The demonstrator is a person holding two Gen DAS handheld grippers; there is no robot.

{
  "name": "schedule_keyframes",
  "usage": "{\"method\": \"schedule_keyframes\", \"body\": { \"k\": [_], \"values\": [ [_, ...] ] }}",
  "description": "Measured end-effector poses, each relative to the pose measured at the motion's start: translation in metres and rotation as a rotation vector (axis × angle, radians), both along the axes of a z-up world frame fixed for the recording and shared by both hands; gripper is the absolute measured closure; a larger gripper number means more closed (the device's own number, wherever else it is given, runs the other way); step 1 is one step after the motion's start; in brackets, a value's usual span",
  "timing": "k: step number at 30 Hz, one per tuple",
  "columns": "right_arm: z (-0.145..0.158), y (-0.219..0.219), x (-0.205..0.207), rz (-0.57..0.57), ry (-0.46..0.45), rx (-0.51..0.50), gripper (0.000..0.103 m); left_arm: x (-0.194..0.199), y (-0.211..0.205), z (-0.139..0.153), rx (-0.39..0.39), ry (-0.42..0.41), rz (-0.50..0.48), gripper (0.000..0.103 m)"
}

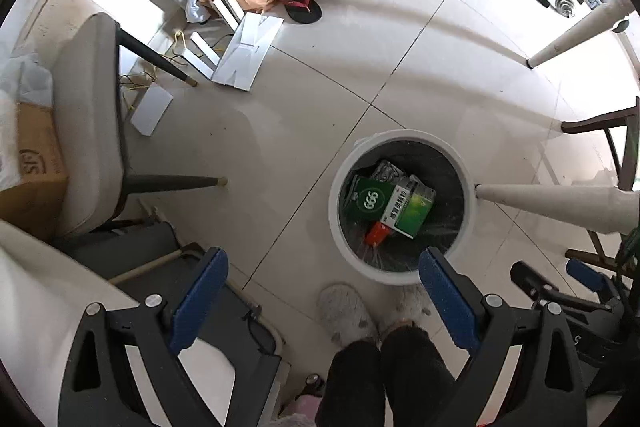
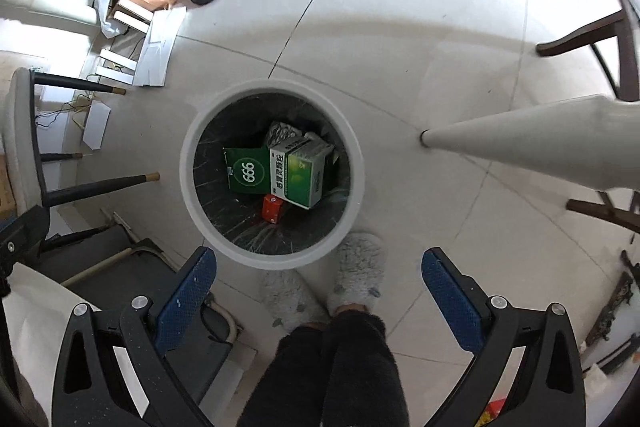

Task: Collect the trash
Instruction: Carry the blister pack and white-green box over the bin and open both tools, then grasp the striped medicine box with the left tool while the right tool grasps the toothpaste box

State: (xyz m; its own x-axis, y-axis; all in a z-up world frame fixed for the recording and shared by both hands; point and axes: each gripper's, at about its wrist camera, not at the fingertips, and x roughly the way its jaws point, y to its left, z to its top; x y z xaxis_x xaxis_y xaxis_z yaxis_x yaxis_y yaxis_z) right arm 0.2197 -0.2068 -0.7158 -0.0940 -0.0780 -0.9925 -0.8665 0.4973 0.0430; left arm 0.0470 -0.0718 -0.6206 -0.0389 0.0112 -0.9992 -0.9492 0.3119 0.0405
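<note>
Trash lies inside the round white bin (image 2: 272, 171) on the pale tiled floor (image 2: 420, 67); a green box marked 999 (image 2: 245, 177) sits flat at its left, a green-and-white carton (image 2: 300, 171) leans against it, a small red box (image 2: 272, 209) lies nearer, a silvery packet (image 2: 280, 133) farther back; both tools point down at the floor; the left gripper (image 1: 324, 299) stands with its blue pads wide apart and nothing between them, the bin just beyond its right finger; the right gripper (image 2: 320, 291) is likewise spread and empty, the bin just beyond it; the person's fluffy slippers (image 2: 354, 271) touch the bin's near side; a white table leg (image 2: 520, 143) stands right of the bin.
</note>
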Motion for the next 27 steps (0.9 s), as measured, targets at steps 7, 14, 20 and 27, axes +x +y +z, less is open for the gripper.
{"method": "schedule_keyframes", "body": {
  "k": [7, 14, 20, 27],
  "values": [
    [0.082, -0.015, -0.01, 0.002, -0.004, 0.033, 0.0, -0.006, -0.022, 0.065, 0.003, -0.008, -0.007, 0.006],
    [0.187, -0.035, -0.021, 0.01, 0.004, 0.089, 0.0, -0.012, -0.044, 0.142, 0.033, -0.035, -0.032, 0.006],
    [0.277, -0.048, -0.025, 0.012, 0.001, 0.142, 0.0, -0.018, -0.06, 0.207, 0.086, -0.061, -0.041, 0.006],
    [0.36, -0.056, -0.039, 0.056, -0.005, 0.188, 0.0, -0.032, -0.074, 0.268, 0.139, -0.102, -0.022, 0.006]
  ]
}}
